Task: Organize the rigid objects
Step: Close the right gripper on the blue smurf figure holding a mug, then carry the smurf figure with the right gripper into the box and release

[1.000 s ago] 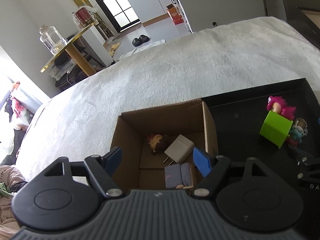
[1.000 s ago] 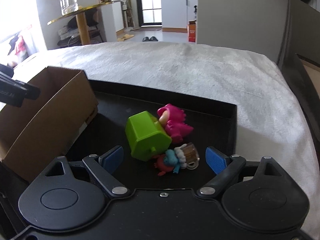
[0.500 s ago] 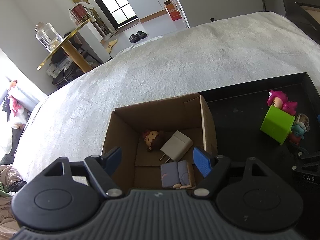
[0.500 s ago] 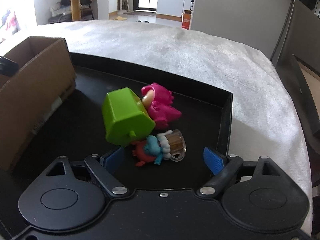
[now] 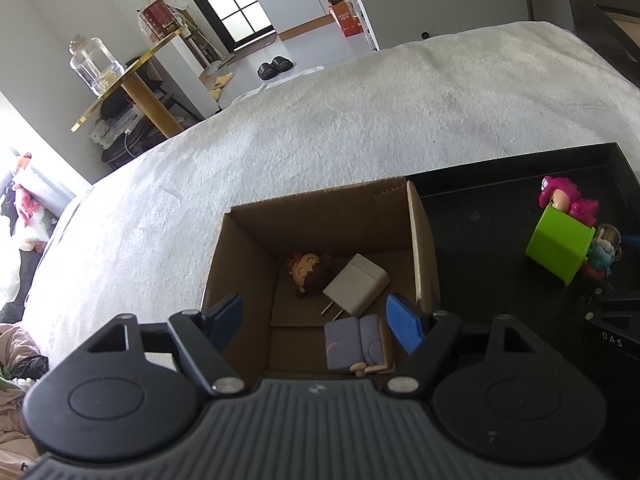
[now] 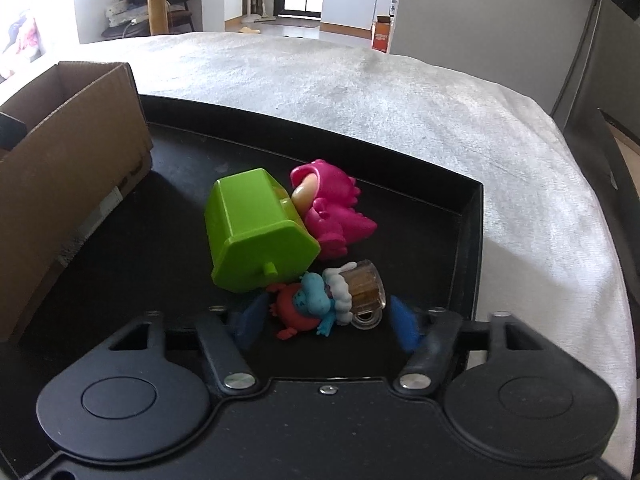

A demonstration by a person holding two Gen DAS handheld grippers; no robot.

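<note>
Closing around the red-and-blue figurine [image 6: 310,308], right gripper [image 6: 325,320] fingers [image 6: 403,326], lower than before.

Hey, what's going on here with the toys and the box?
A person is sorting small toys from a black tray into a cardboard box. The right gripper is low over the tray, its jaws just closing around a red and blue figure beside a green cup and a pink figure. The left gripper hangs open over the box, which already holds a doll, a white charger and a small book-shaped toy.
</note>
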